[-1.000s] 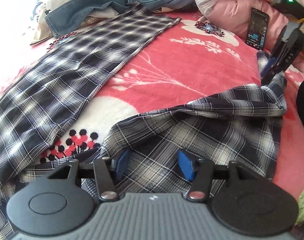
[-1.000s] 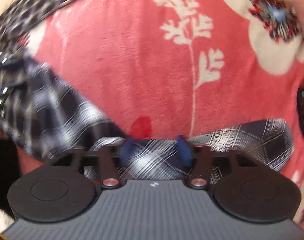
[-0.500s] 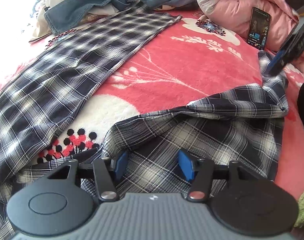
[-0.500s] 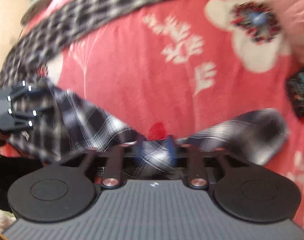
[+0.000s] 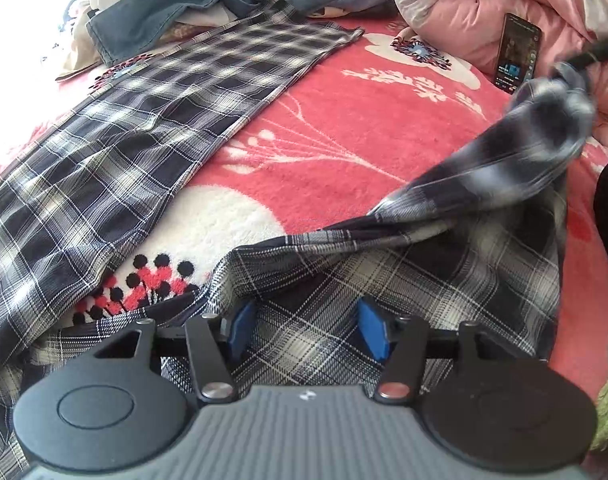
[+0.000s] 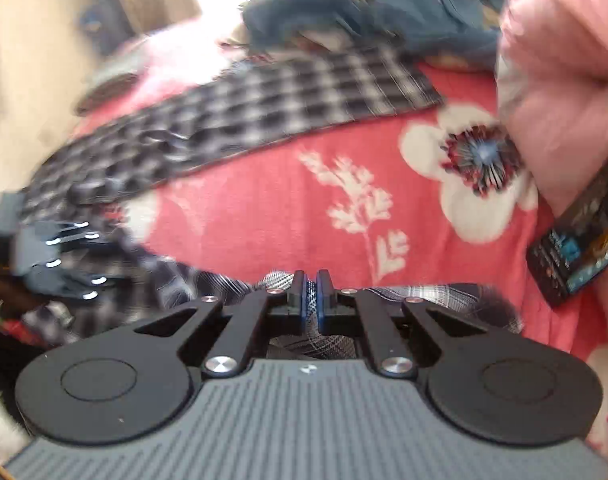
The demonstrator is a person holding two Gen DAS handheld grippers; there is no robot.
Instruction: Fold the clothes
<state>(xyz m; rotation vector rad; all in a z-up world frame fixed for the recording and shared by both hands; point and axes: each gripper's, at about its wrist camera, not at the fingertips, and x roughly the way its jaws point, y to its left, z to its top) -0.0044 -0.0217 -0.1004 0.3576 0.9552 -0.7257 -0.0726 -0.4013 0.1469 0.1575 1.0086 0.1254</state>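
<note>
So the right claw [image 6: 312, 294] is pinched tight on a bit of the plaid shirt [image 5: 384, 280], you can see checked cloth squeezed between the blue pads, and in the left wrist view that corner is pulled up off the bed into a blurry bunch. The left claw [image 5: 306, 330] sits with its jaws apart, pads either side of the shirt's near part. I don't think it's gripping anything, the cloth just lies flat between them.

The shirt is spread on the red flowered blanket [image 5: 344, 140]. One long strip of it runs diagonally from near left up to the far middle, toward the pile of jeans [image 5: 183, 20]. The other part lies crosswise right in front of the left claw, ending at the lifted corner on the right.

Progress-wise I'd say barely started. No clean fold yet, and the pile at the back looks untouched. A phone [image 5: 518, 54] leans on the pink quilt [image 5: 484, 0].
</note>
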